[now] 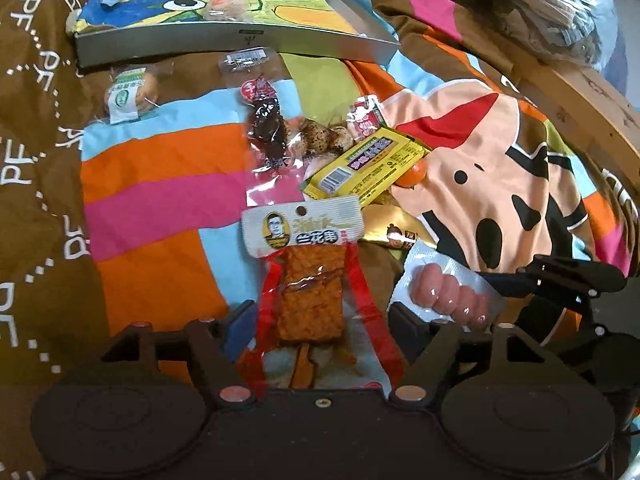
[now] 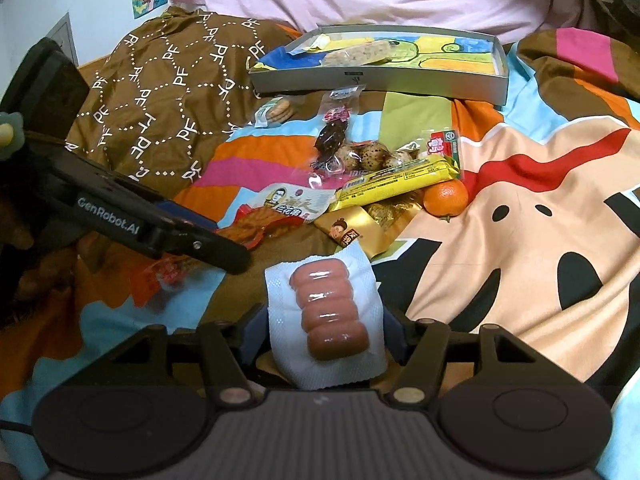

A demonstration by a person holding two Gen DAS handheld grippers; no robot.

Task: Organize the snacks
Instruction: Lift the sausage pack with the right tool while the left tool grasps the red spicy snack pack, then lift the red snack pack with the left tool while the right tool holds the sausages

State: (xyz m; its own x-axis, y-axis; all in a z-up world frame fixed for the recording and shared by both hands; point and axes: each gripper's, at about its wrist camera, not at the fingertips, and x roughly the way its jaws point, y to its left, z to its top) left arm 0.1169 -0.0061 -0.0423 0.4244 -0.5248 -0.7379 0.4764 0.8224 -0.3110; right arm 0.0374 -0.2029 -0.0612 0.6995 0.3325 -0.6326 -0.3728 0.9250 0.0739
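In the left wrist view, the left tongs (image 1: 320, 316) stand at the bottom centre of the frame with a red-edged tofu snack packet (image 1: 310, 280) lying between the two fingers. Whether the pads press its edges cannot be told; the packet's white header reaches up past the fingertips toward mid-frame. To the lower right of that view, the right tongs (image 1: 516, 292) come in from the side with a sausage packet (image 1: 448, 296).

In the right wrist view, the right tongs (image 2: 326, 320) hold the sausage packet (image 2: 326, 316) at bottom centre, its white wrapper pinched between both fingers and four pink sausages stacked along the middle. The left tongs (image 2: 208, 242) enter from the left edge, their tip over the tofu snack packet (image 2: 276, 208).

All this lies on a brightly patterned bedspread (image 2: 520, 208). In mid-frame sits a loose pile of snacks: a yellow bar (image 2: 400, 182), a bag of speckled eggs (image 2: 368, 156), a dark dried-fruit packet (image 2: 332, 136), a gold wrapper (image 2: 356, 232) and an orange (image 2: 446, 198) touching the yellow bar's end. A small biscuit packet (image 2: 274, 114) lies apart, upper left of the pile. Behind, in the upper centre, a grey tray (image 2: 360, 84) with a cartoon-printed bottom holds a grain bar (image 2: 360, 54).
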